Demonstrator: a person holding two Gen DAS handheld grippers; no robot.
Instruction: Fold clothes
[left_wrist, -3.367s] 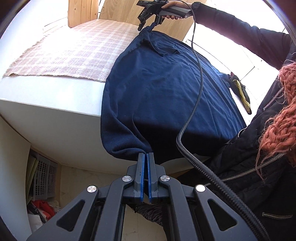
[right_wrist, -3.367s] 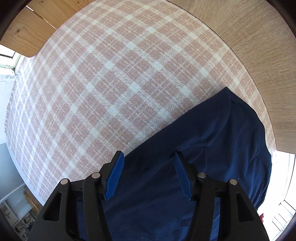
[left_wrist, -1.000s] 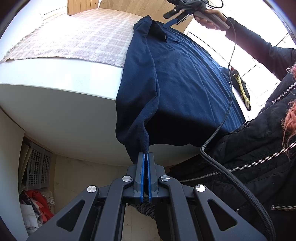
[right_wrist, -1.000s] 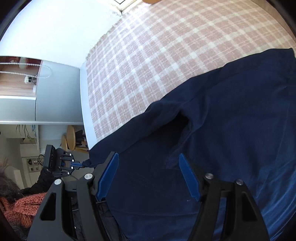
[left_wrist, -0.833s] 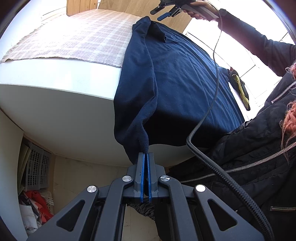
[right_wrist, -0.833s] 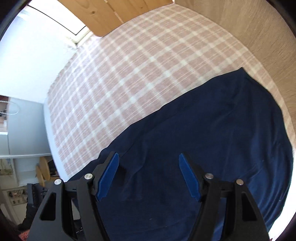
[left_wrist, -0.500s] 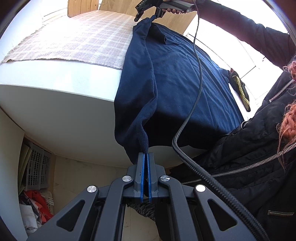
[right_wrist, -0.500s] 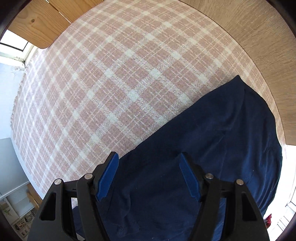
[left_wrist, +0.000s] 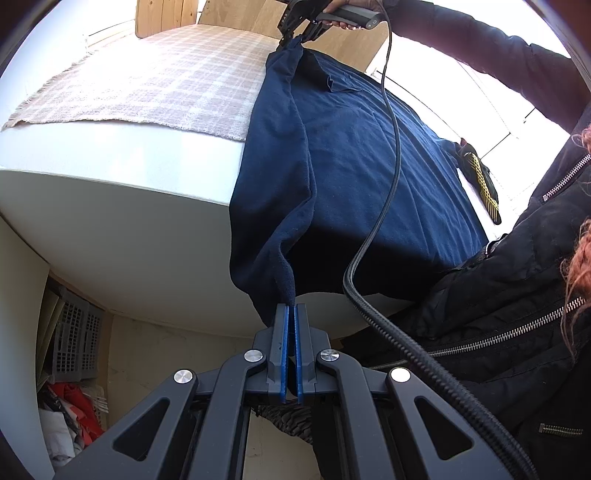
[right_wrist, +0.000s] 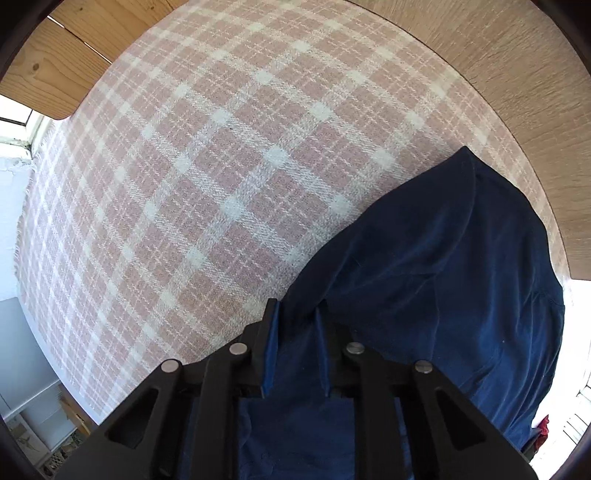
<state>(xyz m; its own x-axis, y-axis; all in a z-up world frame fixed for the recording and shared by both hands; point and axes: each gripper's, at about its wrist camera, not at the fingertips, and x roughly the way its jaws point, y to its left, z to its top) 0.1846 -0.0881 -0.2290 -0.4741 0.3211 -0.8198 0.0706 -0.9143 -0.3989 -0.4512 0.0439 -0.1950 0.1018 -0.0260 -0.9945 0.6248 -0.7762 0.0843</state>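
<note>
Hanging off the white table (left_wrist: 155, 162), the navy garment (left_wrist: 354, 147) overlaps a plaid cloth (left_wrist: 155, 85); left gripper (left_wrist: 290, 314) clenches its hem, right gripper (right_wrist: 295, 314) is closing, apparently on a gathered fold.

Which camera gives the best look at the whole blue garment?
The left wrist view. It shows the garment from the corner pinched in the left gripper, off the table edge, up to the far end at the right gripper. The right wrist view shows only that far end, bunched between closing jaws.
</note>
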